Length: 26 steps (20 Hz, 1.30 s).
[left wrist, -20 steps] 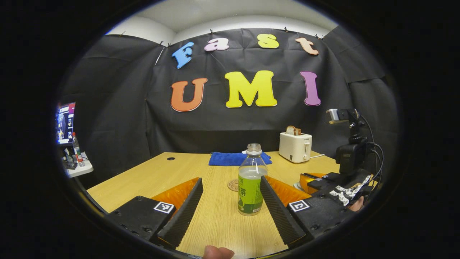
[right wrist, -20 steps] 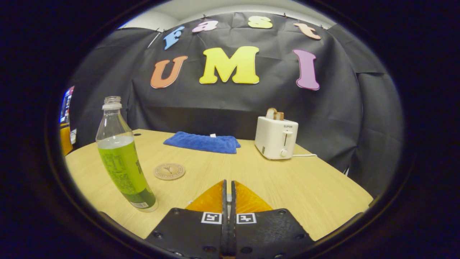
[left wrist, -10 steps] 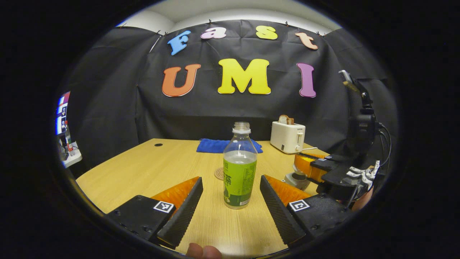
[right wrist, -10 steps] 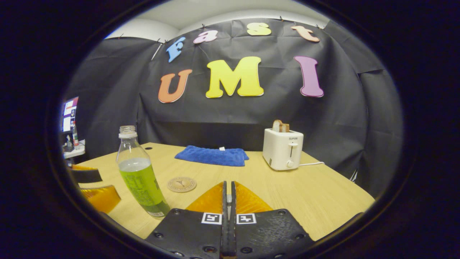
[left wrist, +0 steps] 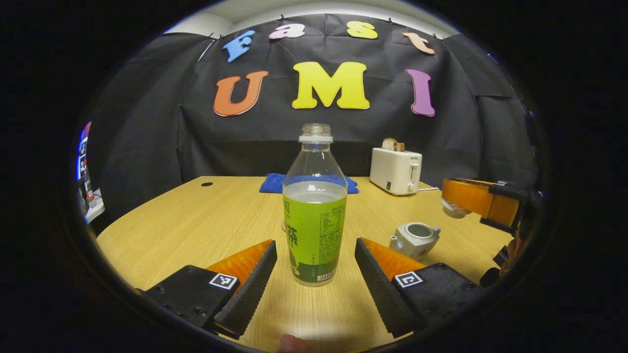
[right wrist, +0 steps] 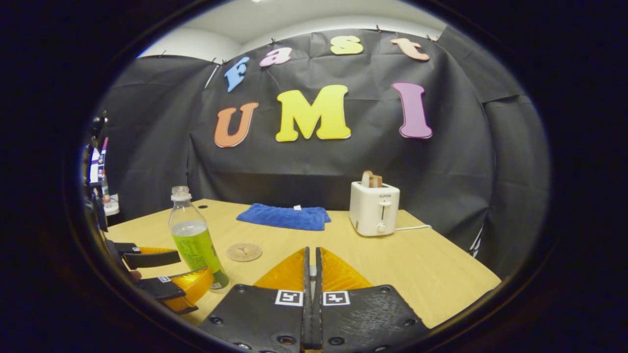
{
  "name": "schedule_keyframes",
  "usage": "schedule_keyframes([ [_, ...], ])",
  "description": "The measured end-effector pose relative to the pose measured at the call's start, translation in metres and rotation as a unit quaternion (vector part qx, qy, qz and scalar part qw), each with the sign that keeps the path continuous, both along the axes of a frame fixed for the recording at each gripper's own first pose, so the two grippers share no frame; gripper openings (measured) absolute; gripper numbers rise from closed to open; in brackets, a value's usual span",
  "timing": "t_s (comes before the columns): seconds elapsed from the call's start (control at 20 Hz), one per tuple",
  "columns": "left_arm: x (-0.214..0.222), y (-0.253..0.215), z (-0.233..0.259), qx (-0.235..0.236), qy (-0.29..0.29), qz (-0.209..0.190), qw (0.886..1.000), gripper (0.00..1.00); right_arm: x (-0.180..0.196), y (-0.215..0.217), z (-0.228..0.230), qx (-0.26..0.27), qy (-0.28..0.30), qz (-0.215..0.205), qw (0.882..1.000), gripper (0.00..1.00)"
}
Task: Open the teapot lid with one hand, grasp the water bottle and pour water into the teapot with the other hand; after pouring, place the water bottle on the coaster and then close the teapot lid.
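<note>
A clear uncapped water bottle (left wrist: pixel 314 220) with a green label and green liquid stands upright on the wooden table (left wrist: pixel 196 220). My left gripper (left wrist: pixel 315 243) is open, one finger on each side of the bottle's lower part, not touching it. The white teapot (left wrist: pixel 414 238) sits to the right with its mouth uncovered. Above and right of it my right gripper (left wrist: pixel 471 198) hangs shut on the teapot lid (left wrist: pixel 452 210), a pale piece under its fingers. In the right gripper view my right gripper (right wrist: pixel 310 251) is shut, with the bottle (right wrist: pixel 196 240) and left gripper (right wrist: pixel 162 272) at lower left. The round coaster (right wrist: pixel 244 252) lies past the bottle.
A blue towel (right wrist: pixel 283 217) lies at the table's far side, and a white toaster (right wrist: pixel 374 208) with bread in it stands at the back right with its cord trailing right. A side shelf with small items (left wrist: pixel 88 196) is off the table's left edge.
My left gripper has moved forward, so the bottle now stands between its open fingers. The right gripper has risen and drawn back with the lid, uncovering the teapot.
</note>
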<state>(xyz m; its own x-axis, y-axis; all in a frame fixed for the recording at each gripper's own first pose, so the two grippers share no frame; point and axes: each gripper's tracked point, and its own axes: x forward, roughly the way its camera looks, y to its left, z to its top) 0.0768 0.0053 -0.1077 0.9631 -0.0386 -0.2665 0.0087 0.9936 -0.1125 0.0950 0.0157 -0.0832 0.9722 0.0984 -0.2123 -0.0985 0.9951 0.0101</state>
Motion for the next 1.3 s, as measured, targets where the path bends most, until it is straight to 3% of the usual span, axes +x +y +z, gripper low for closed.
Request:
schedule_keyframes([
  [0.45, 0.021, 0.002, -0.017, 0.001, 0.03, 0.007, 1.0, 1.0, -0.007, -0.018, -0.004, 0.01, 0.009, -0.004, 1.0, 0.0],
  [0.5, 0.022, 0.003, -0.02, 0.005, 0.034, 0.006, 0.999, 0.97, -0.009, -0.02, -0.001, 0.011, 0.006, -0.004, 1.0, 0.0],
  [0.55, 0.024, 0.005, -0.019, 0.008, 0.035, 0.005, 0.999, 0.86, -0.01, -0.021, 0.0, 0.012, 0.003, -0.005, 1.0, 0.0],
  [0.65, 0.023, 0.01, -0.017, 0.029, 0.04, 0.007, 0.999, 0.8, -0.011, -0.022, -0.002, 0.014, 0.002, -0.001, 1.0, 0.0],
  [0.85, 0.019, 0.029, -0.009, 0.101, 0.061, 0.012, 0.993, 0.78, -0.014, -0.023, -0.009, 0.026, 0.005, 0.006, 1.0, 0.0],
  [1.1, 0.013, 0.05, 0.006, 0.217, 0.077, 0.003, 0.973, 0.75, -0.016, -0.032, -0.011, 0.031, 0.005, 0.01, 0.999, 0.0],
  [1.3, 0.011, 0.071, 0.017, 0.34, 0.092, -0.015, 0.936, 0.74, -0.021, -0.039, -0.013, 0.017, 0.008, 0.015, 1.0, 0.0],
])
